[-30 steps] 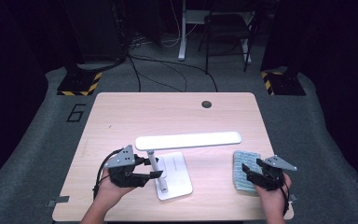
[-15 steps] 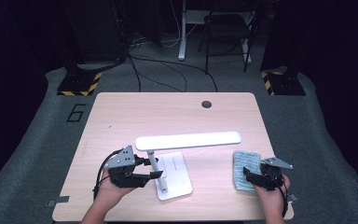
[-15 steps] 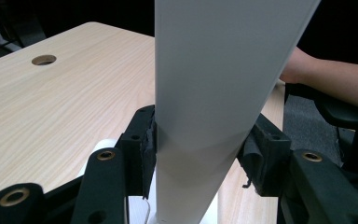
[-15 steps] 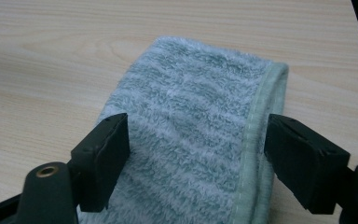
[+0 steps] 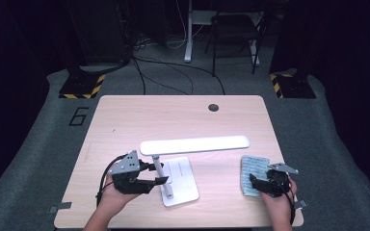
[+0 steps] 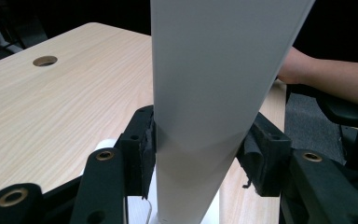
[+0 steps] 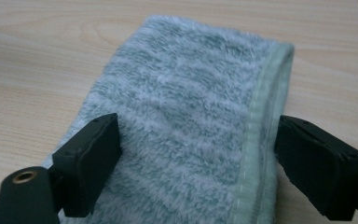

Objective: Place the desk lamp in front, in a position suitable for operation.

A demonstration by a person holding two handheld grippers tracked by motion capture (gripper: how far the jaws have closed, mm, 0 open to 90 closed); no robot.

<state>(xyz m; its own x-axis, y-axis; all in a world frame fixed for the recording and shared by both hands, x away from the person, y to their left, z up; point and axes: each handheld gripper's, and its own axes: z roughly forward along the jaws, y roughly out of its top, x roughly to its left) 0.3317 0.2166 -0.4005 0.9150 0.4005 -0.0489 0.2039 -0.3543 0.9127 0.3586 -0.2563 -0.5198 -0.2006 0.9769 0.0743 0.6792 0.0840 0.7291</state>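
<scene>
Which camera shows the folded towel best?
The right gripper view: the towel lies close up between the open right gripper, its pile and hem clear. The high view shows it small beside that gripper. The left gripper view faces the lamp.

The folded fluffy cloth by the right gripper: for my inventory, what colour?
Pale grey-green cloth, lighter green hem; clearest in the right gripper view.

We see a white desk lamp standing upright on the near middle of the bench, its flat square base sitting level, its slim post clamped between the black jaws on both sides, and its long flat head stretching level to the right. Over on the right lies a pale blue-green terry cloth, folded into a narrow strip, flat on the wood, hemmed edge along one side, jaws straddling it.
</scene>
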